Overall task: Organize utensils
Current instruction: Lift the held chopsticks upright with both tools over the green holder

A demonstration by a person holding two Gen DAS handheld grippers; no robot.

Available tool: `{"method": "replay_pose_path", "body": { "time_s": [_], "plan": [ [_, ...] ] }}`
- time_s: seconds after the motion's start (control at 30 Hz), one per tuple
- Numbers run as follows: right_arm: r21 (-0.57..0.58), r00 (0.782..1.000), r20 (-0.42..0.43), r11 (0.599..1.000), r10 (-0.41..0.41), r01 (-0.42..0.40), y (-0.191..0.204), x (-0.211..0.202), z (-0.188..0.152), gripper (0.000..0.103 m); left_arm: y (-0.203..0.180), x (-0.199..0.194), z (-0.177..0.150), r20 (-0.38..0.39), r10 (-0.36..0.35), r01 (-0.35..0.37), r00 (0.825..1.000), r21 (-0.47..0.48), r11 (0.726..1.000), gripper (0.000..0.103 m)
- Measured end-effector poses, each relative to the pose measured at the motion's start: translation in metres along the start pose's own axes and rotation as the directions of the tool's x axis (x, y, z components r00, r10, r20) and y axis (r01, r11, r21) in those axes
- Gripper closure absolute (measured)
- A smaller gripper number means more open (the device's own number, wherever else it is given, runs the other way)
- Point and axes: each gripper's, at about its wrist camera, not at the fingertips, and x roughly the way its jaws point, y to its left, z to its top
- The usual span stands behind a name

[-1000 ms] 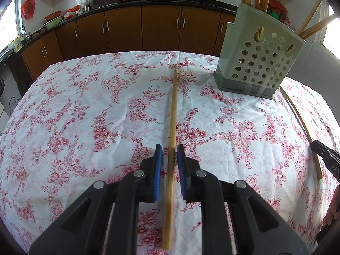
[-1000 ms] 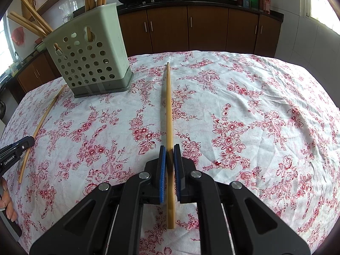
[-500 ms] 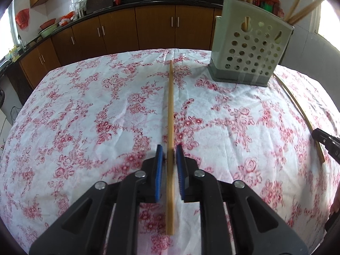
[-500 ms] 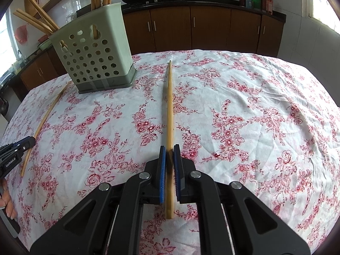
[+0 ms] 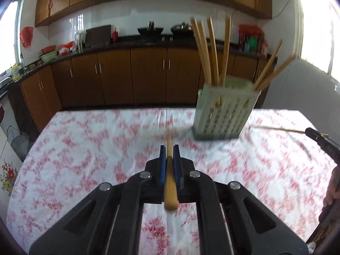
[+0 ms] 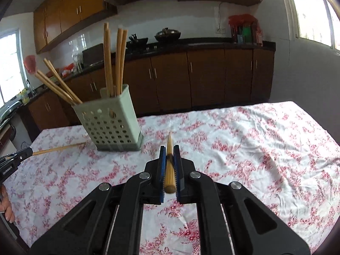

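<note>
Floral counter (image 6: 244,140): both my fingers grip one chopstick each, left (image 5: 169,165) and right (image 6: 169,165); holder (image 6: 110,123) at ten o'clock.

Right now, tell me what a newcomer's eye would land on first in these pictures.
First, the chopstick clamped in the right gripper, pointing straight ahead above the flowered tablecloth; the left gripper grips another chopstick the same way. Next, the pale green holder bristling with chopsticks, standing ahead and left in the right view.

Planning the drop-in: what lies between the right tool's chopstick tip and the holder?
Only bare floral tablecloth between chopstick and holder, seen in the right wrist view.
</note>
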Motion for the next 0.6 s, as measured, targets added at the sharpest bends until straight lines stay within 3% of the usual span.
{"method": "replay_pose_path", "body": {
  "time_s": [0.37, 0.6],
  "plan": [
    [-0.012, 0.991, 0.124, 0.998, 0.059, -0.058, 0.015, -0.02, 0.044, 0.095, -0.001, -0.04, 0.053, 0.114, -0.085, 0.089, 0.99, -0.028, 0.996, 0.095],
    [-0.046, 0.955, 0.247, 0.987, 0.163, -0.156, 0.041, -0.048, 0.079, 0.095, -0.015, -0.061, 0.083, 0.199, -0.149, 0.154, 0.969, -0.01, 0.988, 0.095]
  ]
}}
